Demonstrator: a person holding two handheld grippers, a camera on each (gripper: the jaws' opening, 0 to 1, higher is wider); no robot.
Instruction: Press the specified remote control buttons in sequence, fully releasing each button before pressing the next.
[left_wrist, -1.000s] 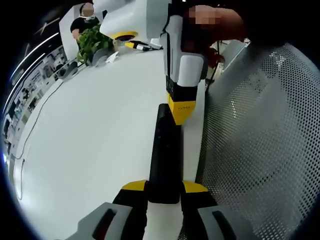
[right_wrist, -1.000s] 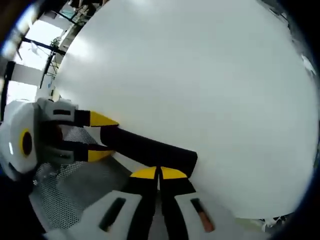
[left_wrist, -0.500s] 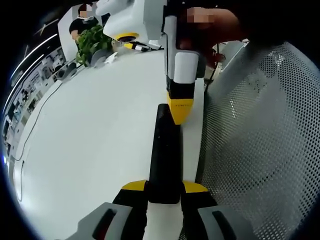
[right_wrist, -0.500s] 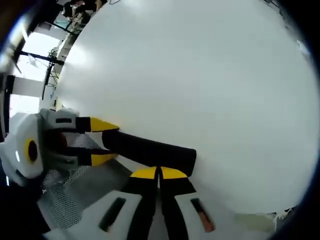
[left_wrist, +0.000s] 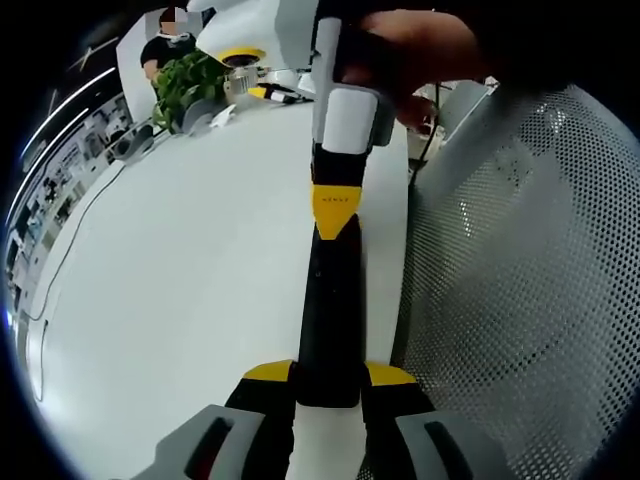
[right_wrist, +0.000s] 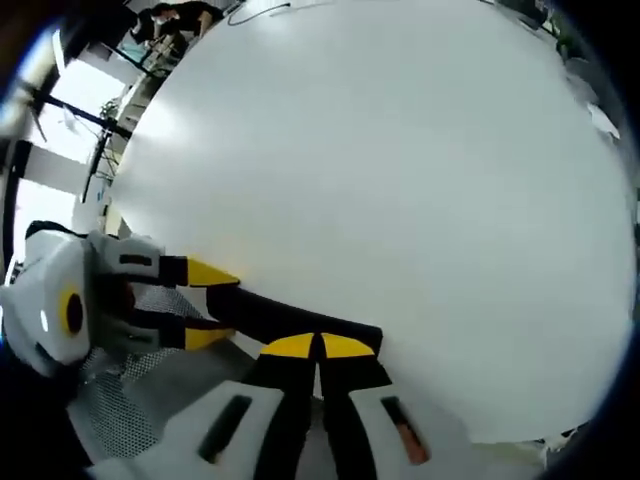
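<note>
A long black remote (left_wrist: 329, 310) lies along the white table (left_wrist: 190, 270), and my left gripper (left_wrist: 329, 374) is shut on its near end, one yellow tip on each side. My right gripper (left_wrist: 336, 208), held in a hand (left_wrist: 420, 45), comes down from the far side with its yellow tips together, resting on the remote's far end. In the right gripper view the shut right gripper (right_wrist: 320, 347) sits against the remote (right_wrist: 285, 312), and the left gripper (right_wrist: 205, 303) clasps the remote's other end at the left.
A grey perforated mesh surface (left_wrist: 520, 290) runs along the table's right edge. At the far end stand a green plant (left_wrist: 185, 85), a white device with a yellow ring (left_wrist: 250, 40) and a person (left_wrist: 165, 40). A thin cable (left_wrist: 70, 250) trails along the left.
My right gripper has shifted from beside the remote's far right edge onto the remote's far end. The left gripper and the remote have stayed put.
</note>
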